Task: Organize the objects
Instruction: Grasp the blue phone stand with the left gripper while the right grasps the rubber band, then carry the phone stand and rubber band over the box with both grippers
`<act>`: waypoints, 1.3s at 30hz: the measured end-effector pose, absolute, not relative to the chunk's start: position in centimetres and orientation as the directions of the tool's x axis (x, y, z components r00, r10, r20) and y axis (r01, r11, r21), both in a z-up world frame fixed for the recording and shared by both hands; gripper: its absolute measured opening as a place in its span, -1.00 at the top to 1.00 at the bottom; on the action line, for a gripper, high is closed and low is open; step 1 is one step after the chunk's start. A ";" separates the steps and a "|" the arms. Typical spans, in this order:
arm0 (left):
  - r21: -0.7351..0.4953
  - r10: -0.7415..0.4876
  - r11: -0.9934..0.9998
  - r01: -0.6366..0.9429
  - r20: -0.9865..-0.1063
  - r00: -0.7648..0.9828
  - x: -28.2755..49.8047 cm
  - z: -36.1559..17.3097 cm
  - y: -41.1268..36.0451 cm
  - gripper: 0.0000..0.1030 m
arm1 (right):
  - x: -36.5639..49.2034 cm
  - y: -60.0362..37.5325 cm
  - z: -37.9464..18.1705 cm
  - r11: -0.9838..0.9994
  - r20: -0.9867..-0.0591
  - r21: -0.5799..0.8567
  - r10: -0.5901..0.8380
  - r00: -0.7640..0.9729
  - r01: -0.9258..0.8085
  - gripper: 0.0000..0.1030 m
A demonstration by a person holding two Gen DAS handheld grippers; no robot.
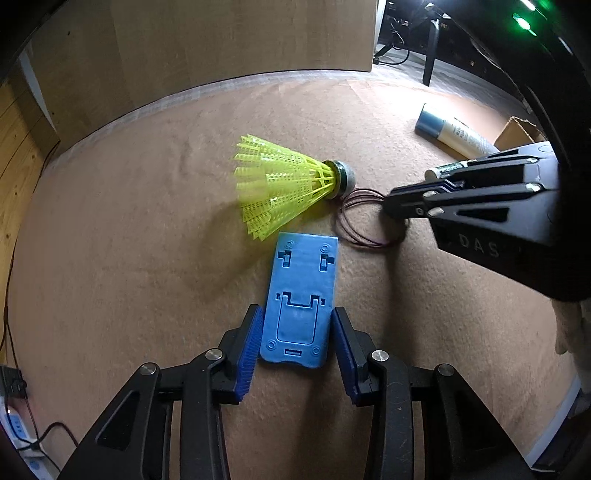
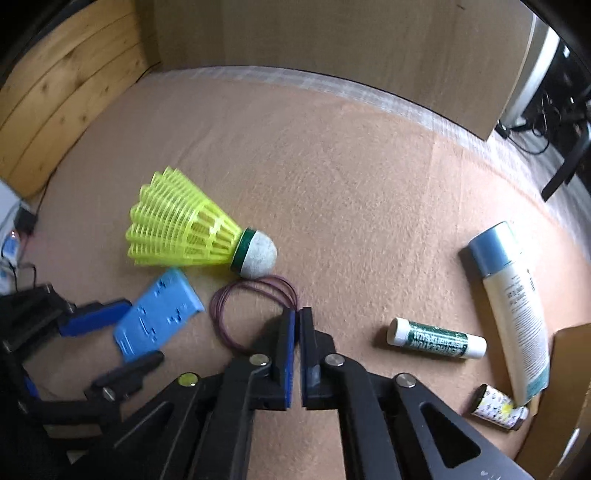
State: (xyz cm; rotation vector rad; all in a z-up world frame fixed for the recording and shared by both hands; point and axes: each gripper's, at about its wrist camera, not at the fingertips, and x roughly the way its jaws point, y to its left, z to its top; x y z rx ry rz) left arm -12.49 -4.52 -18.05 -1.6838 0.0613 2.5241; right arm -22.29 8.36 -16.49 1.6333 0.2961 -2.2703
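Observation:
A blue phone stand (image 1: 301, 288) lies flat on the tan mat, and my left gripper (image 1: 297, 314) has its blue pads against the stand's two long sides. In the right wrist view the same stand (image 2: 159, 321) sits between the left gripper's (image 2: 142, 332) fingers. A yellow shuttlecock (image 1: 280, 184) (image 2: 181, 232) lies on its side just beyond it. Thin purple elastic bands (image 2: 229, 310) (image 1: 354, 225) lie in loops beside the shuttlecock's cork. My right gripper (image 2: 298, 312) (image 1: 391, 212) points down with its jaws together, pinching the near end of those loops.
To the right lie a green-and-white lip balm (image 2: 436, 338), a white lotion tube with a blue cap (image 2: 517, 306) and a small patterned tube (image 2: 498, 406). A cardboard box (image 2: 569, 369) stands at the right edge. Cardboard panels (image 1: 221, 33) wall the back.

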 end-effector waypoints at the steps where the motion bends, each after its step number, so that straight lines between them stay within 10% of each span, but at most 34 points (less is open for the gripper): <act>1: -0.025 0.065 -0.994 -0.111 -0.923 -0.379 -12.4 -18.0 -4.5 0.20 | -22.1 8.5 -16.5 -0.922 -0.946 0.016 -0.139 -0.292 0.388 0.96; 39: -0.169 0.223 -0.974 -0.153 -0.851 -0.477 -9.8 -11.9 3.9 0.22 | -12.5 25.7 -8.9 -0.952 -0.848 0.245 -0.303 -0.435 0.184 0.97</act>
